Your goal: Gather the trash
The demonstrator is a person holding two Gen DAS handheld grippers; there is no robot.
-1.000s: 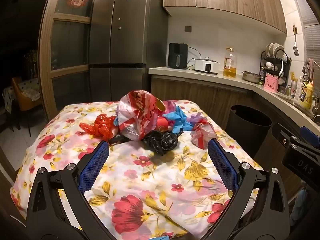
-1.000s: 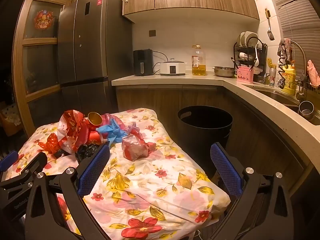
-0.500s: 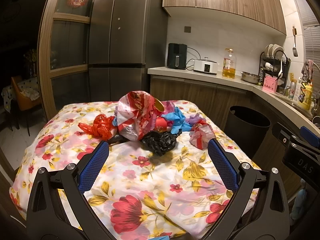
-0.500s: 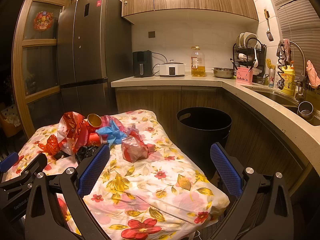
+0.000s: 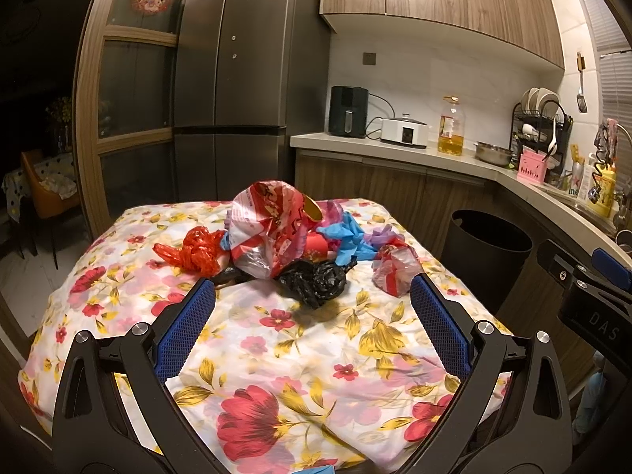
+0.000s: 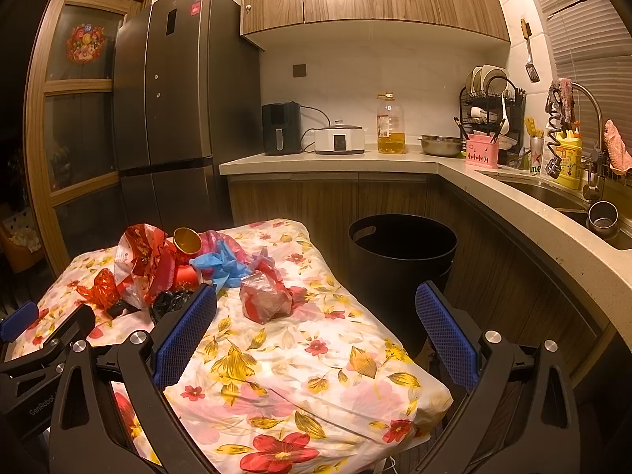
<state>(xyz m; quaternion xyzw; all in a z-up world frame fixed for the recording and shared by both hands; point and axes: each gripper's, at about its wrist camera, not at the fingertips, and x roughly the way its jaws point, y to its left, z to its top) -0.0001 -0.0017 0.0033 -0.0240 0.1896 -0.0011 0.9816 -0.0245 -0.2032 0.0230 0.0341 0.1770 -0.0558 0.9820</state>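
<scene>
A pile of crumpled trash lies on the floral-cloth table [image 5: 300,339]: a large red-and-white bag [image 5: 268,229], a red bag [image 5: 195,251], a black bag [image 5: 320,278], blue plastic [image 5: 347,235], and a clear-and-red bag [image 5: 395,270] apart at the right. The pile also shows in the right wrist view, with the clear-and-red bag [image 6: 264,300] nearest. A black bin [image 6: 401,272] stands right of the table, also in the left wrist view [image 5: 488,254]. My left gripper [image 5: 312,316] is open and empty, short of the pile. My right gripper [image 6: 316,328] is open and empty over the table's right part.
A fridge [image 5: 245,91] stands behind the table. A counter [image 6: 355,160] with an air fryer, cooker, oil bottle [image 6: 391,124], bowl and dish rack runs along the back and right to a sink [image 6: 553,197]. A gold cup [image 6: 187,241] sits in the pile.
Both grippers have crept slightly forward toward the pile; both stay open. The trash has not moved.
</scene>
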